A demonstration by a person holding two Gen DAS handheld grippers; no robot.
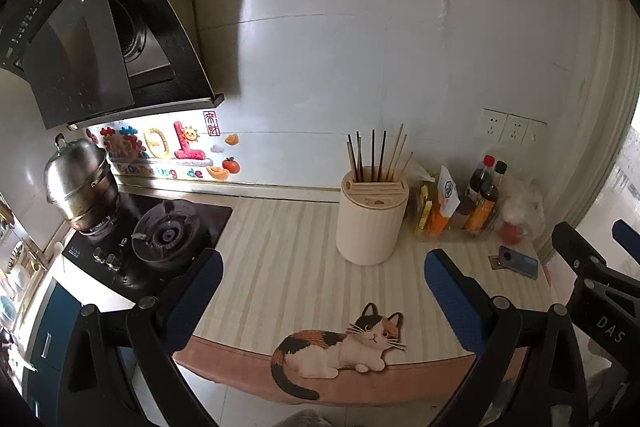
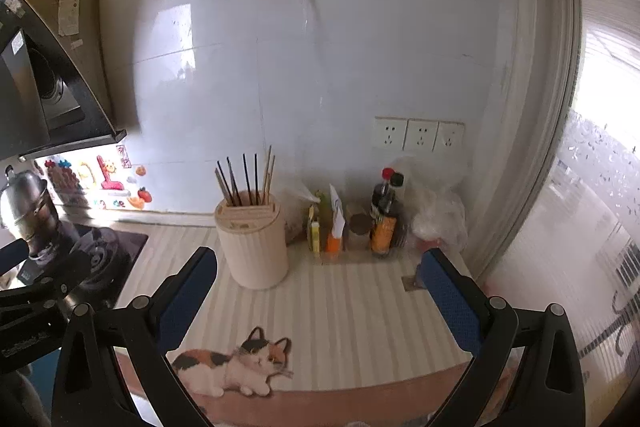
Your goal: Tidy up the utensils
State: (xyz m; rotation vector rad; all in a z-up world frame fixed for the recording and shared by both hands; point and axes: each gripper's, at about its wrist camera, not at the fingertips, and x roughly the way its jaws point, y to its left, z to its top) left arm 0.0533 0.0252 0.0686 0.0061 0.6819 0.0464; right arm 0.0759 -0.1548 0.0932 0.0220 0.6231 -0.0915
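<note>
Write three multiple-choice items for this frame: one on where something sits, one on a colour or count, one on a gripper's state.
1. Where does the cream ribbed cylindrical utensil holder stand?
A. on the black gas stove
B. on the striped counter mat, left of the condiment bottles
C. on the wall rail

2. How many white wall sockets sit side by side?
A. one
B. three
C. five

3. What state is the left gripper in?
A. open and empty
B. shut on a chopstick
C. shut on the phone

Answers:
1 B, the holder rests on the striped counter mat with the condiment bottles to its right.
2 B, three plates line the wall in the right wrist view.
3 A, its blue-padded fingers stand wide apart with nothing between them.
</note>
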